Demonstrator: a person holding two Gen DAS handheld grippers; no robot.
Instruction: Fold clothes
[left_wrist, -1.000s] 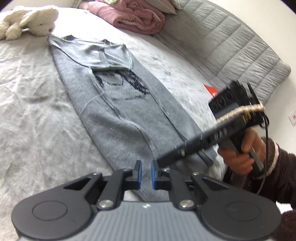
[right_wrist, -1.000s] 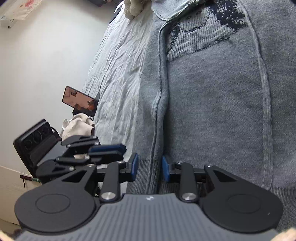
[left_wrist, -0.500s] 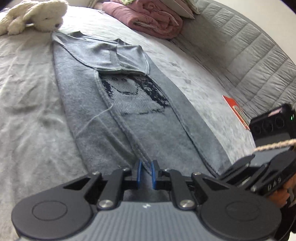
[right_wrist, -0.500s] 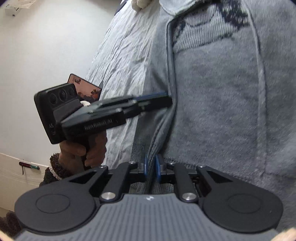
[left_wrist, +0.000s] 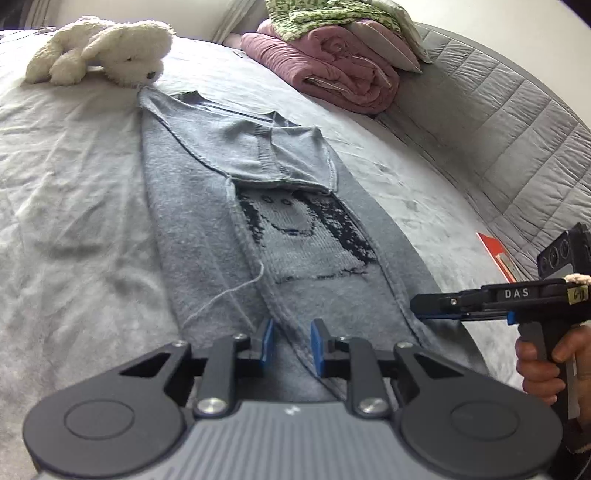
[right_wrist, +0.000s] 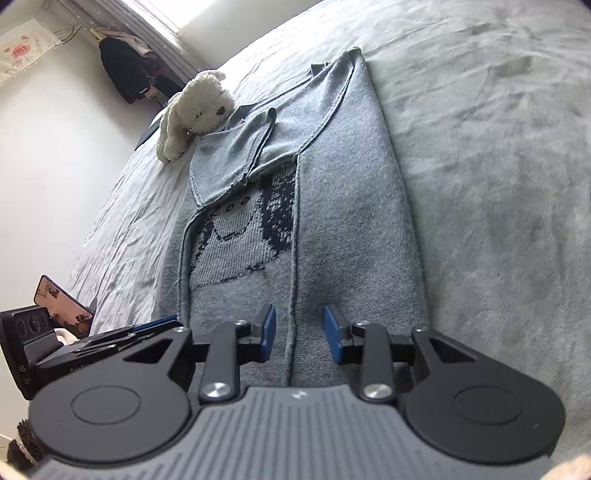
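Note:
A grey knit sweater (left_wrist: 207, 221) with a dark face pattern lies lengthwise on the bed, both sides and a sleeve folded inward. My left gripper (left_wrist: 291, 345) hovers at its near hem. Its jaws are opening, and the left folded edge's seam runs between the blue pads, which do not press on it. My right gripper (right_wrist: 300, 334) is over the same hem further right, its jaws opening astride the right folded seam (right_wrist: 293, 258) with nothing pinched. The right gripper (left_wrist: 436, 310) also shows side-on in the left wrist view, and the left gripper (right_wrist: 155, 325) in the right wrist view.
A white plush dog (left_wrist: 110, 48) lies at the sweater's collar end. Folded pink blankets (left_wrist: 332, 74) and a grey quilted cushion (left_wrist: 498, 122) line the far right of the bed. A red card (left_wrist: 495, 254) lies near the cushion. A phone (right_wrist: 62, 306) stands beside the bed.
Both grippers' jaws have parted from a nearly shut stance. The right gripper has swung away from the left one to the sweater's right folded seam.

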